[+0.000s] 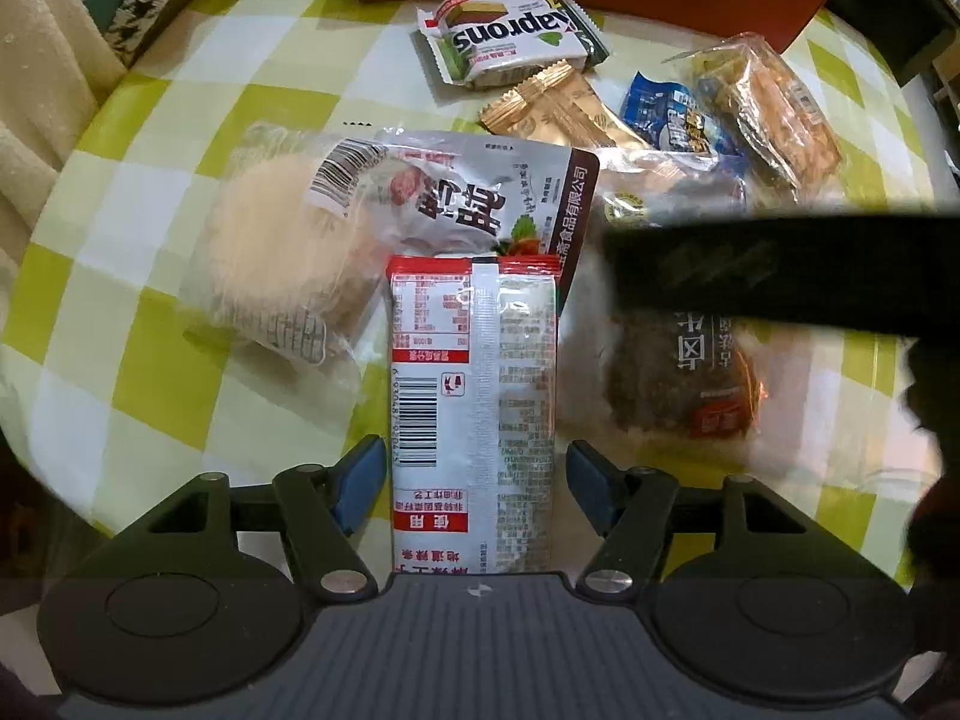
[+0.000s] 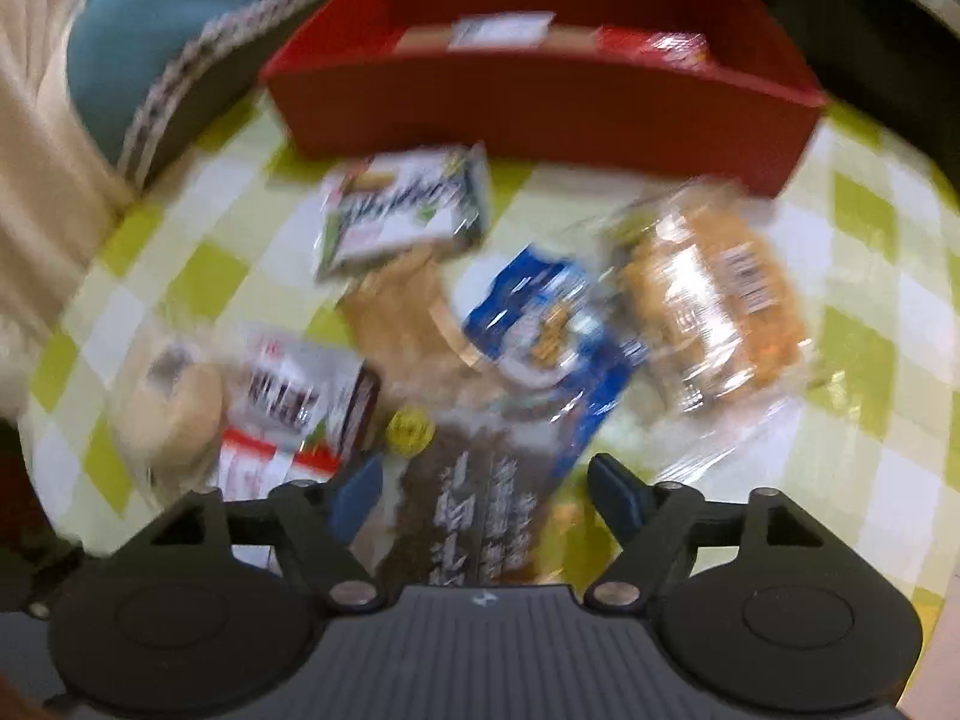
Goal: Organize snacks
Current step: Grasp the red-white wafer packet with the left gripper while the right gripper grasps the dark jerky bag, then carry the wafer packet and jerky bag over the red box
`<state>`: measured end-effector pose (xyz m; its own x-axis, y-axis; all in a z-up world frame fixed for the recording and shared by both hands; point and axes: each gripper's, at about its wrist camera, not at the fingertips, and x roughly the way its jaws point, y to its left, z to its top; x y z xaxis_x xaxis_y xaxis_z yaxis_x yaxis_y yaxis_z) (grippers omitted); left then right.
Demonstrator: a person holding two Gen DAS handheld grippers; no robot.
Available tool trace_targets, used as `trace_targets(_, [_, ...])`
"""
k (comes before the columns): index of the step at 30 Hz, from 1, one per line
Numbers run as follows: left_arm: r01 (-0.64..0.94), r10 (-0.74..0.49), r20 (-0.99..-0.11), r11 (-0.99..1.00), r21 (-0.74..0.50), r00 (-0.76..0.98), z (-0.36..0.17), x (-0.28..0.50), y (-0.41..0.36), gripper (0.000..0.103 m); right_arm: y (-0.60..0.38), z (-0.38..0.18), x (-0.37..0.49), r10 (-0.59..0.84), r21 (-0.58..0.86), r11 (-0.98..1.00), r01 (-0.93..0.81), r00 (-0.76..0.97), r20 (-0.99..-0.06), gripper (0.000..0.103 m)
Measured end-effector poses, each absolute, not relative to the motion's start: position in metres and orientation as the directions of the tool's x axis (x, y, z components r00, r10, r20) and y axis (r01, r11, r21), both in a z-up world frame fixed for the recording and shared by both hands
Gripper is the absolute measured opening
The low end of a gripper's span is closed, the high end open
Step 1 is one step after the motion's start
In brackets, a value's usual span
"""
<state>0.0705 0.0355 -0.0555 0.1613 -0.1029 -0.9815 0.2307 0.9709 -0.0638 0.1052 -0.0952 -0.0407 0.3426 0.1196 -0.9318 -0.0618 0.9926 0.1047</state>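
In the left wrist view a red-and-white snack packet [image 1: 474, 408] lies lengthwise between the blue pads of my left gripper [image 1: 475, 480]. The jaws are open and a thin gap shows at the right pad. In the blurred right wrist view my right gripper [image 2: 487, 495] is open over a dark brown packet with white lettering [image 2: 468, 516]. Its pads stand clear of the packet on both sides. That brown packet [image 1: 678, 384] also shows in the left view, partly hidden by a dark blurred bar [image 1: 780, 276]. A red box [image 2: 540, 114] with some packets inside stands at the table's far edge.
Spread over the green-checked tablecloth [image 1: 150, 372] are a wafer pack [image 1: 510, 36], a gold packet [image 1: 558, 108], a blue packet [image 2: 540, 324], a clear-wrapped orange cake [image 2: 714, 294], a grey-white pouch [image 1: 480, 192] and a pale bun in clear wrap [image 1: 276, 258]. Cushions [image 2: 150, 48] lie beyond the left edge.
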Motion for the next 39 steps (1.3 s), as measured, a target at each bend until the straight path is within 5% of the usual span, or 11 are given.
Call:
trace_targets(3, [0.228,-0.111,-0.982,0.971,-0.075,0.152,-0.056,0.070,0.039,0.075,-0.079,-0.052,0.098,0.069,0.024,0.990,-0.140,0.327,-0.943,0.103])
trace_targets(10, [0.254,-0.117,-0.983,0.964,-0.079,0.139,-0.061,0.072,0.041,0.081,-0.094,-0.058,0.085,0.059,-0.020,0.967,-0.255,0.298,-0.953,0.103])
trace_targets(16, [0.253,-0.116,-0.984,0.964,-0.077,0.139,-0.067,0.070,0.041,0.082,-0.147,-0.048,0.069,0.046,-0.027,0.972,-0.235,0.302,-0.952,0.084])
trace_targets(24, [0.268,-0.074,-0.985,0.963,-0.030,0.155,-0.070,0.075,0.021,0.084,-0.172,-0.036,0.058,0.105,0.042,0.982,-0.187,0.341,-0.934,0.080])
trace_targets(30, [0.256,-0.068,-0.984,0.966,-0.023,0.167,-0.065,0.079,0.009,0.067,-0.192,-0.017,0.052,0.173,0.132,0.983,-0.130,0.395,-0.902,0.079])
trace_targets(39, [0.234,-0.068,-0.979,0.972,-0.022,0.191,-0.050,0.077,0.007,0.056,-0.193,-0.005,0.052,0.239,0.195,0.970,-0.144,0.444,-0.864,0.079])
